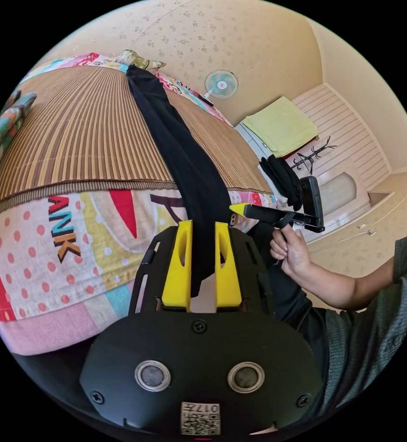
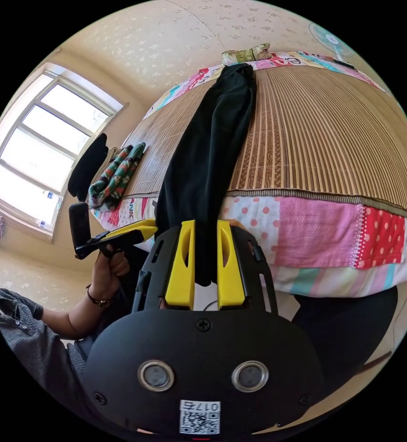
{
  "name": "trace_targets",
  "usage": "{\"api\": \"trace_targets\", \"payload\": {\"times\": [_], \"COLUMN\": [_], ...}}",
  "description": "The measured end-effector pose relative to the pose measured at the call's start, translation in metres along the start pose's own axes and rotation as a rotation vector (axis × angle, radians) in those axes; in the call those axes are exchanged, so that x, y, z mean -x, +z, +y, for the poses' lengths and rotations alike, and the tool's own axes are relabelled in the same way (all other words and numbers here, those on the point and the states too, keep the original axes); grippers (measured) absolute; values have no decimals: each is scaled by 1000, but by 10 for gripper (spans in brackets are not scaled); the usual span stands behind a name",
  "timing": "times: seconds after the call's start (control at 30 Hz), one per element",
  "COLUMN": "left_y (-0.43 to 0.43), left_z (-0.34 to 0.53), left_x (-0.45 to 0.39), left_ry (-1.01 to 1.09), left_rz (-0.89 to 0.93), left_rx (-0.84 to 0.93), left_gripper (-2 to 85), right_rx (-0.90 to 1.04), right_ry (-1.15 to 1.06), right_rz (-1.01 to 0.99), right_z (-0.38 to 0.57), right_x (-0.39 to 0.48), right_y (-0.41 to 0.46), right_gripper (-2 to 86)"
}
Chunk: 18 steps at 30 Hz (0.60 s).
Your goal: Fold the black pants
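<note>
1. Lying lengthwise on the striped mat (image 1: 84, 138), black pants (image 1: 166, 133) overhang the bed edge
2. Left gripper (image 1: 202, 239) clamps their hanging end
3. Right gripper (image 2: 206, 239) clamps likewise, hand (image 1: 290, 251) fisted, forearm bent

**Cloth, slatted mat and matt plastic**

The black pants (image 1: 185, 156) are soft, matt cloth with no sheen. They lie on a ribbed mat (image 1: 84, 133) of thin, straw-coloured slats with a woven edge. Under it is a patchwork quilt (image 2: 332, 235), dull printed cotton. The left gripper (image 1: 201, 230) and right gripper (image 2: 206, 230) have smooth yellow plastic jaws on matt black plastic bodies with metal screws.
</note>
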<state>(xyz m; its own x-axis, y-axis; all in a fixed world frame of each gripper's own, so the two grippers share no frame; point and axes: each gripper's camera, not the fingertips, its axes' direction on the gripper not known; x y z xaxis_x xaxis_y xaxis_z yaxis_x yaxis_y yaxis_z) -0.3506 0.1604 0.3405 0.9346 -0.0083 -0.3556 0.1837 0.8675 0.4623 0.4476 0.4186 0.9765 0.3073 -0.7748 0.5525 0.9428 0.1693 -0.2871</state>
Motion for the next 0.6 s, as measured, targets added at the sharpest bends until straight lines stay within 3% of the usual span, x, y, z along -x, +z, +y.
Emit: {"api": "trace_targets", "payload": {"times": [0.23,0.6], "left_y": [-1,18], "left_z": [25,50], "left_x": [-14,-44], "left_ry": [-5,26], "left_rz": [-19,-109], "left_rx": [-79,-78], "left_gripper": [64,52], "right_rx": [-61,-46], "right_ry": [-56,-59], "right_rz": [5,-31], "right_z": [4,-11], "right_x": [9,23], "right_y": [-40,-29], "right_gripper": [21,21]}}
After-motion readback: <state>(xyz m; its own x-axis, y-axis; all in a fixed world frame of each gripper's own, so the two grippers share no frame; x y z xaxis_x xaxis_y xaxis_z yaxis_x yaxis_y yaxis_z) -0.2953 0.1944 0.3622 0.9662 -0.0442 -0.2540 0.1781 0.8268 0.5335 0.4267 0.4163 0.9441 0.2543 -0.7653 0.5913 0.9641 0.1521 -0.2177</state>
